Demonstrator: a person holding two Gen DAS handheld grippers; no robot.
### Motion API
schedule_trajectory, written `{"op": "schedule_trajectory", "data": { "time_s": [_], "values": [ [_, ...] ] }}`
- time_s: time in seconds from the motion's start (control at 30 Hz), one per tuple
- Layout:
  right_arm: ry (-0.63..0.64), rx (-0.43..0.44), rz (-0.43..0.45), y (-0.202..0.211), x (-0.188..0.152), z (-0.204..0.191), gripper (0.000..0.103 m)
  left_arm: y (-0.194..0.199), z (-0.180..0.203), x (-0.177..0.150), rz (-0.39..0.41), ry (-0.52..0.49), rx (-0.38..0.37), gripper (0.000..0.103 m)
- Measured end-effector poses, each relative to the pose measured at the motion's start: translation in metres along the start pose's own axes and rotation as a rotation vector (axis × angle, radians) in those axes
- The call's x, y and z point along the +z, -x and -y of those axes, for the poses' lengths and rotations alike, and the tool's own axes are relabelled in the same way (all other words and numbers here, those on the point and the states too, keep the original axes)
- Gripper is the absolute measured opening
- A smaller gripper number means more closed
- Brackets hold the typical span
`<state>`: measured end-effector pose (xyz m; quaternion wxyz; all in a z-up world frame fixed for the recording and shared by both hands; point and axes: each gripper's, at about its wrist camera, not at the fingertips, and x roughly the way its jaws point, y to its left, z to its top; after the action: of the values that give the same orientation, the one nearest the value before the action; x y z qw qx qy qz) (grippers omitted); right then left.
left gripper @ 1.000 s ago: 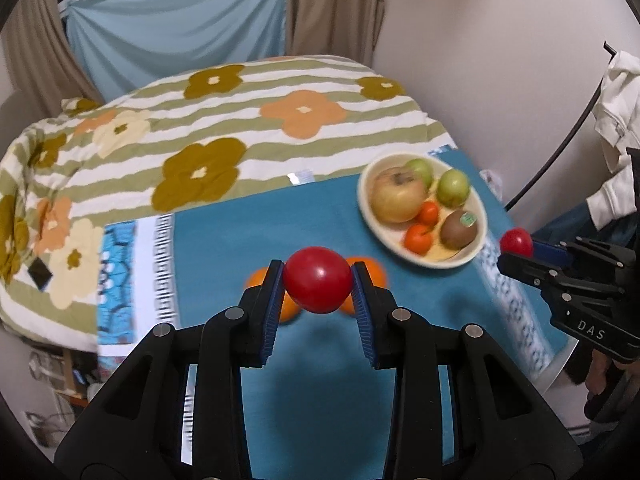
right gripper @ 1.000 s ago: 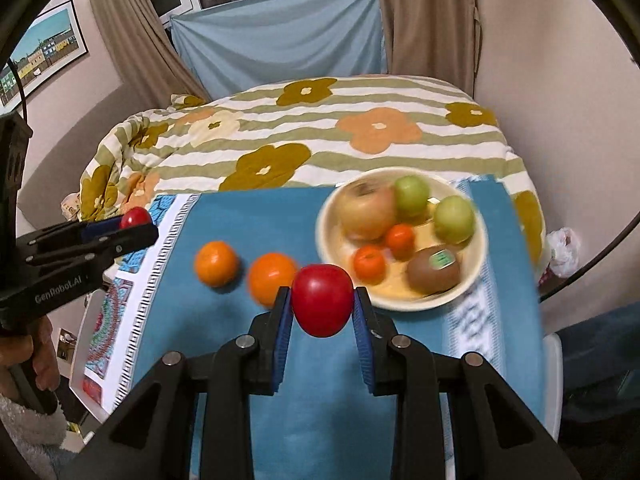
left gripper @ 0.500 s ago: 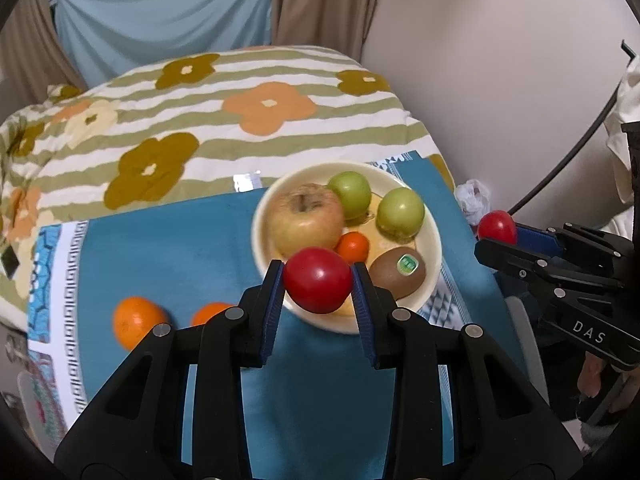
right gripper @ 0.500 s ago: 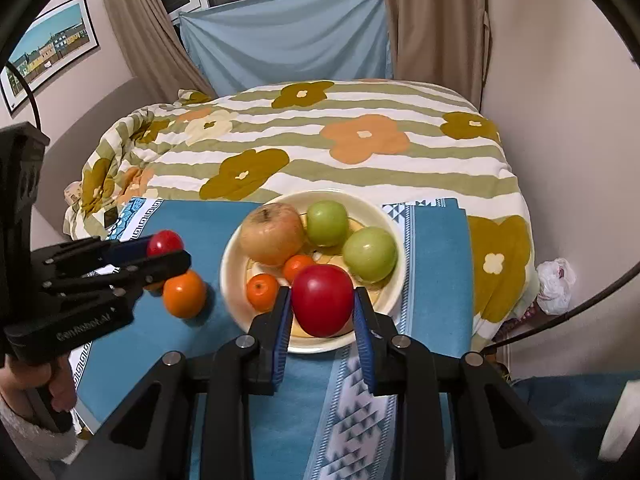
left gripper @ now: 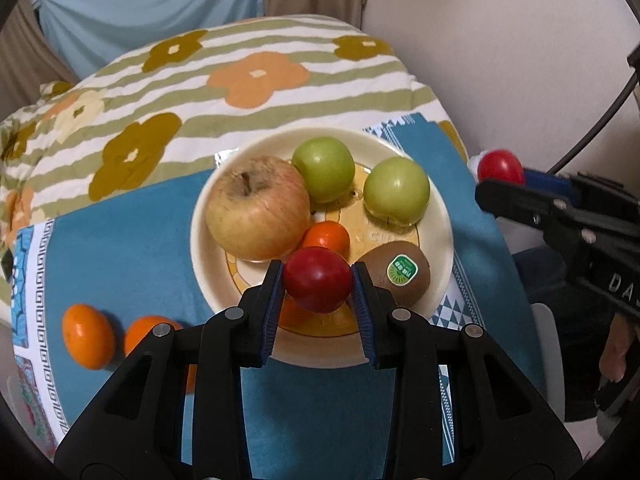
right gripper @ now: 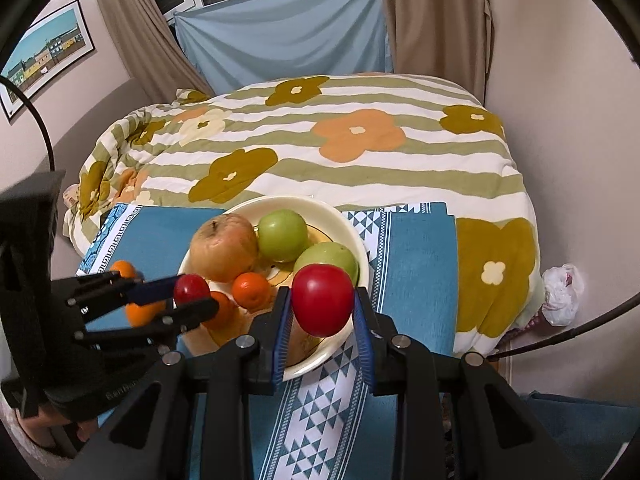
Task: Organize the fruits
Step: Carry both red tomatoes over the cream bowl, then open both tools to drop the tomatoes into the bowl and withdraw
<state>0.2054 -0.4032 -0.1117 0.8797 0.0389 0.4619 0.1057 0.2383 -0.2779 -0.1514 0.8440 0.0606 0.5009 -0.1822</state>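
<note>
Both claws clamped on fruit over the plate at frame centre: left gripper on a red fruit, right gripper on another red fruit. Risk: plate crowded, a released fruit may roll off the kiwi or tangerine.

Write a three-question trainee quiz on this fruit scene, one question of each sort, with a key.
1. True or false: the left gripper grips a round red fruit above the cream round plate.
2. Multiple choice: the brown kiwi with a green sticker lies A) on the blue cloth, B) on that plate, C) on the flowered quilt.
3. How many green apples are on the plate?

Key: 1 true. 2 B. 3 two: and. The right gripper also holds a red fruit.
</note>
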Motion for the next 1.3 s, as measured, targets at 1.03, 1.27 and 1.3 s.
{"op": "schedule_trajectory", "data": {
  "time_s": [1.03,1.27,1.3],
  "values": [
    [0.063,0.074,-0.034,-0.043,0.008,-0.033,0.028,0.045,-0.056,-0.041,0.028,0.104,0.098,0.103],
    [0.063,0.050,-0.018,-0.040,0.008,-0.036,0.036,0.051,-0.071,-0.052,0.024,0.123,0.103,0.103],
    [0.062,0.048,-0.018,-0.040,0.007,-0.036,0.057,0.052,-0.073,-0.053,0.026,0.123,0.105,0.103]
  ]
}}
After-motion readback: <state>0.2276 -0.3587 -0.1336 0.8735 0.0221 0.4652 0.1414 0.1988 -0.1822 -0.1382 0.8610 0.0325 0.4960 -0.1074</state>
